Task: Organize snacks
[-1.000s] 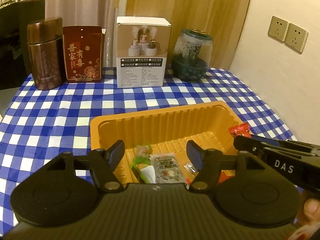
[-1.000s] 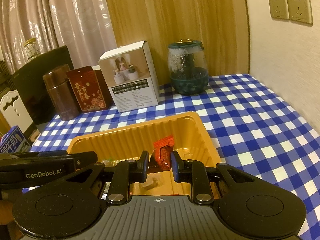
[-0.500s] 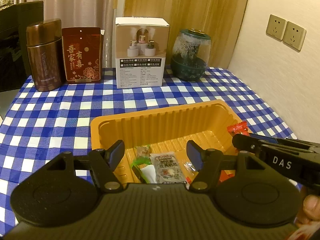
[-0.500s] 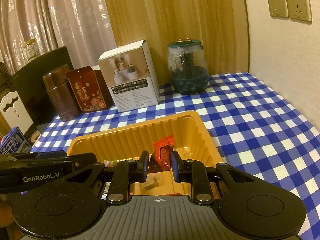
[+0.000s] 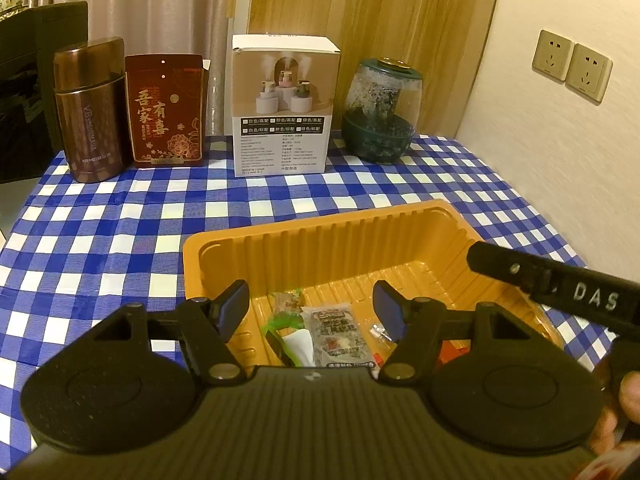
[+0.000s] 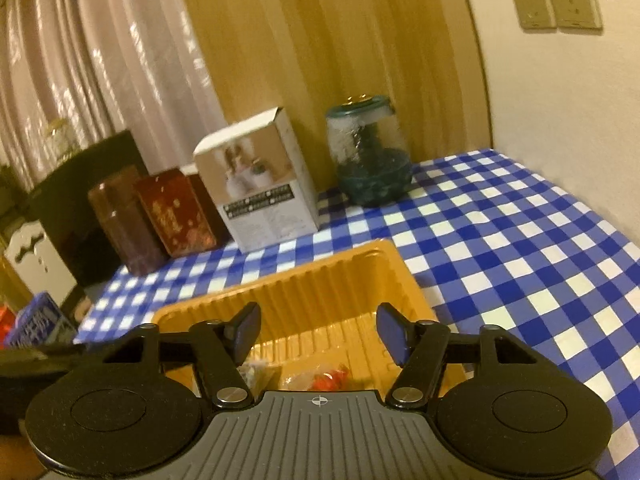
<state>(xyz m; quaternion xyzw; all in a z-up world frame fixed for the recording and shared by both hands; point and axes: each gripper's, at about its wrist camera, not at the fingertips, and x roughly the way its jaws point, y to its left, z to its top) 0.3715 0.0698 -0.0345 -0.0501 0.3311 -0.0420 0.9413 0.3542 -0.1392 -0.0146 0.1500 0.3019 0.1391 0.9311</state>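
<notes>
In the orange tray (image 5: 224,252) on the checked surface (image 5: 120,216) lie the snacks (image 5: 334,330) — gathered there to keep them tidy. The left gripper (image 5: 314,308) and the right gripper (image 6: 318,334) both hover over the tray, fingers wide apart and holding nothing — a red packet (image 6: 326,380) lies just below the right one.

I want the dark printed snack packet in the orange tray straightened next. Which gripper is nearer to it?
Left. The left gripper hangs open right over the dark snack packet in the orange tray. The right gripper, also open, is over the tray's right side, above a red wrapper.
</notes>
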